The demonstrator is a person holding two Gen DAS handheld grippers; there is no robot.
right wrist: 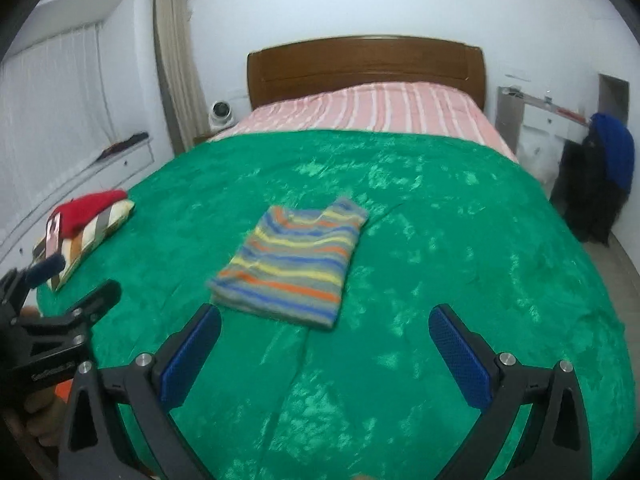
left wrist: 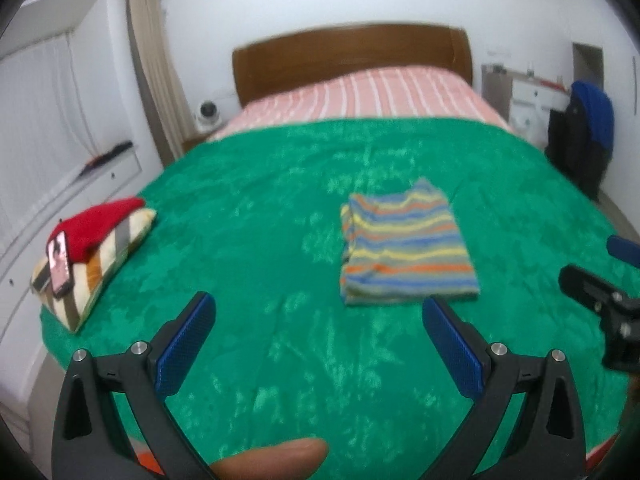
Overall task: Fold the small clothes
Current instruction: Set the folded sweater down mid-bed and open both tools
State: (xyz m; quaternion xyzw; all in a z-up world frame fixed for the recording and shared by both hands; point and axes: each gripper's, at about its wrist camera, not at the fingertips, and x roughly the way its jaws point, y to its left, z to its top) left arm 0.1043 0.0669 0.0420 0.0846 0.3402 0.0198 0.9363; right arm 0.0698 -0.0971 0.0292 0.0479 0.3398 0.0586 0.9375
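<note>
A small striped shirt point(left wrist: 404, 248) point(right wrist: 292, 264) lies folded into a rectangle on the green blanket point(left wrist: 260, 240) point(right wrist: 440, 240) in the middle of the bed. My left gripper point(left wrist: 320, 312) hovers open in front of it, its right blue pad near the shirt's front edge, nothing between the fingers. My right gripper point(right wrist: 326, 320) is also open and empty, held just short of the shirt's near edge. Each gripper shows in the other's view: the right one point(left wrist: 600, 300) at the right border, the left one point(right wrist: 60, 300) at the left border.
A striped pillow point(left wrist: 92, 264) point(right wrist: 88, 236) at the bed's left edge carries a folded red garment point(left wrist: 96, 224) point(right wrist: 88, 208) and a phone point(left wrist: 60, 268). A pink striped sheet point(left wrist: 360, 92) and wooden headboard point(left wrist: 348, 56) lie beyond. Dark and blue clothes point(right wrist: 604, 184) hang at right. A fingertip point(left wrist: 276, 460) shows below.
</note>
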